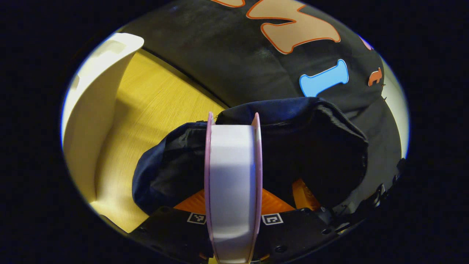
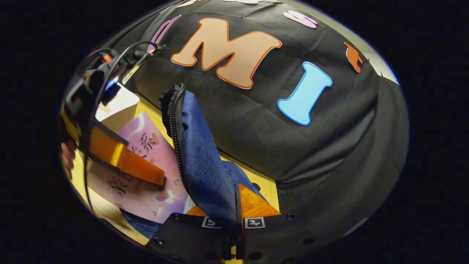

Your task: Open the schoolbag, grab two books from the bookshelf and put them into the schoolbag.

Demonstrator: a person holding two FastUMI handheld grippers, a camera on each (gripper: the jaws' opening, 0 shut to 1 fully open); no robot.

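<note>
Worktop (image 1: 154, 110), yellow wood, carries everything; its far edge runs along the booth wall. The white bookshelf (image 1: 91, 110) stands at the left in the left gripper view, well apart from the bag.

The schoolbag (image 1: 315, 146), dark blue, sits mid-worktop near the far edge with its mouth open toward you. In the right gripper view your right tongs (image 2: 234, 205) are pressed together on the bag's flap, both fingers on the fabric, holding the zippered rim (image 2: 176, 121) up and back so the opening stays wide.

The book (image 1: 232, 176), pink covers with white page edges, is pinched in your left tongs (image 1: 234, 216), a finger against each cover. In the left gripper view it stands edge-on, long axis running straight ahead from the tongs toward the bag mouth, its leading end already at or just over the bag's near rim. In the right gripper view the same book (image 2: 146, 172) shows its pink cover, tilted, just beside the lifted flap on the open side, with the left tongs (image 2: 128, 165) clamped across it and a hand (image 2: 67, 157) behind.

What counts: the opening lies directly ahead of and below the book's leading end, and the book's long axis points into it. Left hand is the one to act; right only holds. Likely step: push the book forward and down along its own length, then let go. Risk: a corner snagging the near rim or zipper if you tilt sideways. I can't tell whether another book is already inside; the bag's interior is too dark.
</note>
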